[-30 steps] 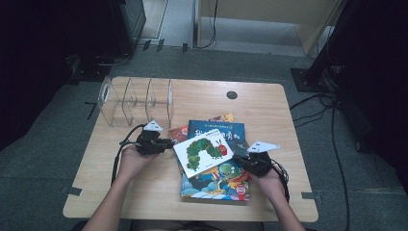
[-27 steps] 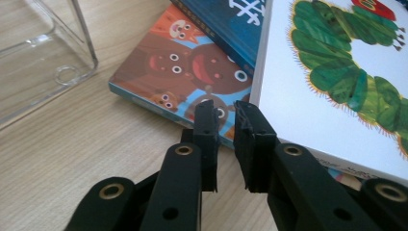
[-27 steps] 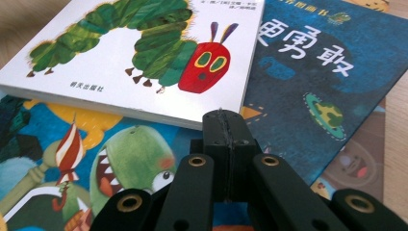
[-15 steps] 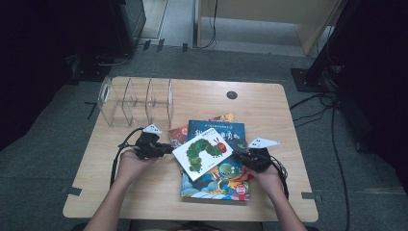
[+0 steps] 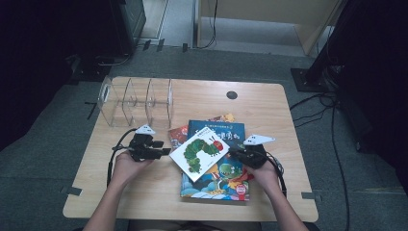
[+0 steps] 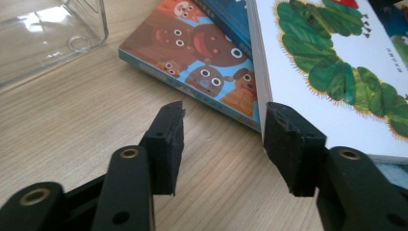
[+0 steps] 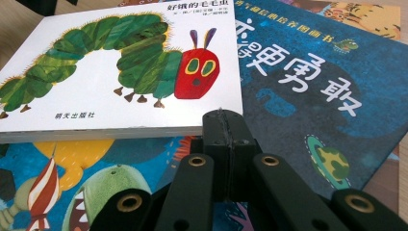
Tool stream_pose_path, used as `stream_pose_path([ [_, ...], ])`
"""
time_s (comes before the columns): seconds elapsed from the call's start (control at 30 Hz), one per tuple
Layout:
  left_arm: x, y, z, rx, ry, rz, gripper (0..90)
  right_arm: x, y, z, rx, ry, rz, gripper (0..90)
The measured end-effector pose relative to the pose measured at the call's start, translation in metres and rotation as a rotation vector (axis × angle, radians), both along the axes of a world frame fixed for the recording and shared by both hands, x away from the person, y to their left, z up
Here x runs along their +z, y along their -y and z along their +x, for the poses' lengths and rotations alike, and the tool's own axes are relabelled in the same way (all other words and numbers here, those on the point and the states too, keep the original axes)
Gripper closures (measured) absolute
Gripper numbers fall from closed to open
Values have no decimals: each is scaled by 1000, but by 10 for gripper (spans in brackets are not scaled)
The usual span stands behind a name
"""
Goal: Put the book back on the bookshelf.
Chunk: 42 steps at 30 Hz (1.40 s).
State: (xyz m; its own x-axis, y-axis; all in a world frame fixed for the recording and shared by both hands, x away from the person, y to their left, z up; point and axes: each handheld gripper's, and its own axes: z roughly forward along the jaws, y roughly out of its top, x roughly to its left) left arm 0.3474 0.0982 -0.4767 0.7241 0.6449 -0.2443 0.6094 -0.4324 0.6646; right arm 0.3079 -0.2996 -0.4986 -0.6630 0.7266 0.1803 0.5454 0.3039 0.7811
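While the white caterpillar book (image 5: 200,155) lies skewed on top of the big blue book (image 5: 215,159), both tongs sit at its edges. Left tongs (image 6: 223,144) are released: jaws have just been opening, gap clear btw the pads, w/ bare table (image 5: 269,110) under them. The caterpillar book's corner is just beside the right-hand pad in the left gripper view; can't tell if it touches. Left hand (image 5: 126,166) rests on the table, tongs aimed at the book's left edge.

Right tongs (image 7: 226,144) are clenched, pads pressed flat together w/ nothing btw them, tip right at the book's near edge by the caterpillar's red head, over the blue book's cover. Right hand (image 5: 262,173) lies at the blue book's right side.

An orange-faces book (image 6: 202,67) pokes out from under the stack on the left, flat on the table. Clear plastic rack (image 5: 137,101) w/ upright dividers stands behind the left hand, near the table's far-left corner, well apart from the books.
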Motion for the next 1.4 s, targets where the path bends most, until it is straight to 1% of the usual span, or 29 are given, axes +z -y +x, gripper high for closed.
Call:
stream_pose_path([
  [0.03,0,0,0,0,0,0,469,0,0,0,0,0,0,896],
  [0.1,2,-3,0,4,12,-13,464,0,0,1,4,5,0,896],
  [0.17,5,-4,1,1,5,-30,438,-1,0,2,3,6,5,896],
  [0.2,8,-4,0,3,19,-34,417,-1,-1,3,5,14,3,896],
  [0.23,8,-4,0,3,19,-34,405,-1,-1,3,5,14,3,896],
  [0.3,12,-1,1,-10,-13,-55,386,-1,-3,3,2,20,0,896],
  [0.33,12,-1,1,-10,-13,-55,391,-1,-3,3,1,22,-1,896],
  [0.37,14,3,2,-29,-29,-67,386,-1,-3,3,1,21,-1,896],
  [0.4,15,5,2,-34,-27,-64,377,-1,-3,3,0,21,-3,897],
  [0.43,16,8,2,-25,-14,-50,371,0,-3,2,2,21,-5,897],
  [0.5,16,10,3,-24,-9,-51,362,1,-2,1,-1,13,-3,897],
  [0.53,15,12,6,-32,-23,-52,358,3,-2,-2,0,4,2,897],
  [0.6,14,14,6,-31,-25,-54,354,3,-4,-3,1,-5,7,897],
  [0.67,13,18,8,-40,-31,-40,342,3,-8,-7,24,-9,-2,896],
  [0.7,12,22,9,-47,-34,-29,339,3,-10,-9,32,-6,-12,896],
  [0.73,12,22,9,-47,-34,-29,330,3,-11,-10,36,-8,-18,896],
  [0.8,11,26,11,-56,-46,-25,306,1,-14,-12,37,5,-15,895],
  [0.83,10,27,12,-56,-58,-23,306,1,-14,-12,37,5,-15,895],
  [0.87,8,30,14,-53,-69,-20,283,1,-17,-12,34,3,-11,895],
  [0.9,8,30,14,-53,-69,-20,280,1,-17,-12,34,3,-11,895],
  [0.97,6,33,15,-60,-67,-6,260,1,-22,-13,35,9,-19,897],
  [1.03,6,34,15,-63,-70,-5,260,1,-24,-13,34,26,-33,897],
  [1.13,5,34,15,-65,-78,1,262,0,-24,-11,41,29,-22,898],
  [1.23,3,35,15,-65,-85,7,266,0,-25,-9,46,28,-18,898],
  [1.27,1,36,15,-72,-92,14,266,1,-27,-7,49,14,-18,899],
  [1.3,1,36,15,-72,-92,14,267,1,-27,-7,49,14,-18,899],
  [1.33,0,37,15,-80,-101,22,269,1,-29,-5,59,17,-23,899],
  [1.37,0,37,15,-80,-101,22,271,1,-30,-5,60,19,-23,899],
  [1.4,-1,38,14,-84,-113,12,273,0,-31,-4,60,21,-17,899],
])
